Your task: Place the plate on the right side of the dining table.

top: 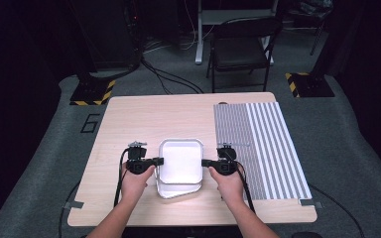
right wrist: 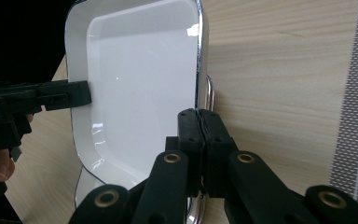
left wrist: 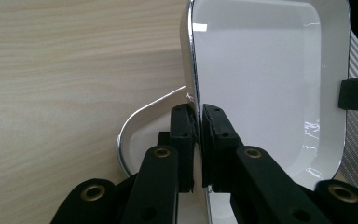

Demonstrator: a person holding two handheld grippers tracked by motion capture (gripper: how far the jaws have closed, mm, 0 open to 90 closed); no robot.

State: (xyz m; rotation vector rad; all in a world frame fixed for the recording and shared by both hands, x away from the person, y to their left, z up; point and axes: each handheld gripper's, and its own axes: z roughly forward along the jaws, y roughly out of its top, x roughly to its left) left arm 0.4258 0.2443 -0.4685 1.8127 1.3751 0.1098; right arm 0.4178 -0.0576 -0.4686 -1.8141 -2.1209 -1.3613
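At mid-frame, my left tool (top: 158, 161) and right tool (top: 204, 162) clamp opposite rims of the white rectangular metal tray (top: 180, 159). It sits above a second tray (top: 174, 190) on the light wooden surface (top: 139, 119); I should lift evenly, keeping it level.

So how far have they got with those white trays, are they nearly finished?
Done so far: both grippers are clamped on the upper white tray, the left gripper on one rim, the right gripper on the opposite rim. In hand: that tray is held over a second tray underneath. Left: where it is headed is unclear, perhaps the bare table or the striped mat.
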